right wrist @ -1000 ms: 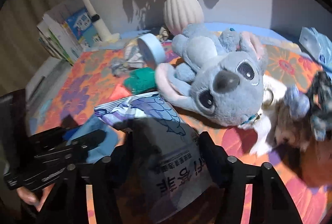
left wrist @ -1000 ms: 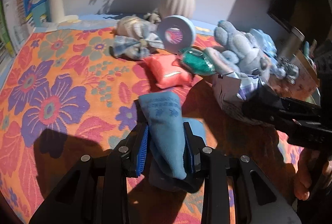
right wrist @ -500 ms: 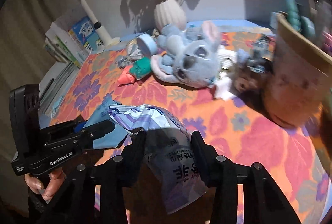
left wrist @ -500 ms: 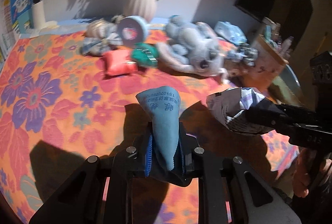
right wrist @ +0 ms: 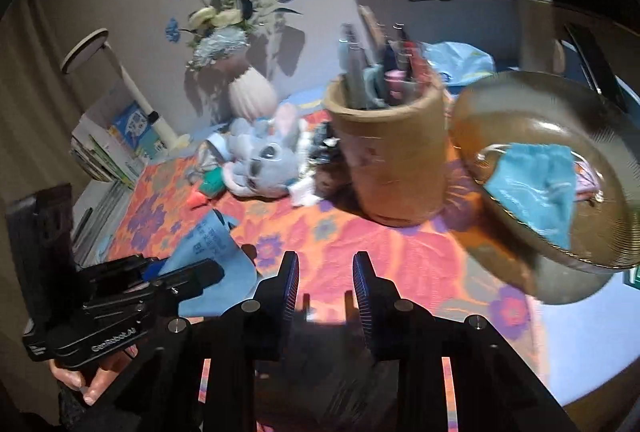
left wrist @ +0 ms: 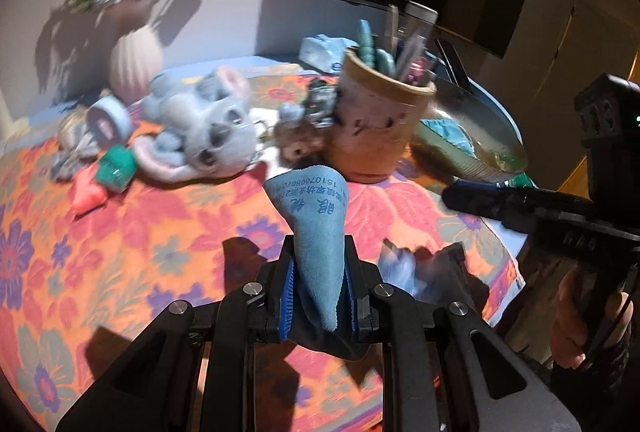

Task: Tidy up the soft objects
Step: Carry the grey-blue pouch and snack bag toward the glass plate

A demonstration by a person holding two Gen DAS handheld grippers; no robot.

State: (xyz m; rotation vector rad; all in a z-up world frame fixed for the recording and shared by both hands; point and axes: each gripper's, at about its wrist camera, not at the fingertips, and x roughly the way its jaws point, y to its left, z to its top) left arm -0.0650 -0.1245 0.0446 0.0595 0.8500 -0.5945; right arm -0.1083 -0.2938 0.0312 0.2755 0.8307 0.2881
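My left gripper [left wrist: 320, 272] is shut on a folded blue cloth [left wrist: 316, 232] with printed writing, held above the flowered tablecloth [left wrist: 160, 232]. The right wrist view shows the same cloth [right wrist: 208, 240] at lower left. My right gripper [right wrist: 326, 284] has nothing between its fingers, and its jaws are closing. A white and purple packet [left wrist: 404, 268] shows blurred low beside my left gripper; I cannot tell whether it rests on the table. A glass bowl [right wrist: 520, 104] holding a light blue pouch [right wrist: 532, 184] stands ahead and right of the right gripper.
A tan cup of pens [right wrist: 388, 152] stands next to the bowl. Behind it lie a grey plush toy [left wrist: 212, 136], a green pouch [left wrist: 116, 166], a red pouch [left wrist: 90, 196] and a tape roll [left wrist: 106, 120]. A ribbed vase [left wrist: 134, 60] is at the wall. The table edge [right wrist: 580, 372] runs close on the right.
Both grippers have swung right across the table to the pen cup and bowl. The packet has left the right gripper's jaws, which have narrowed. The left gripper still grips the cloth.
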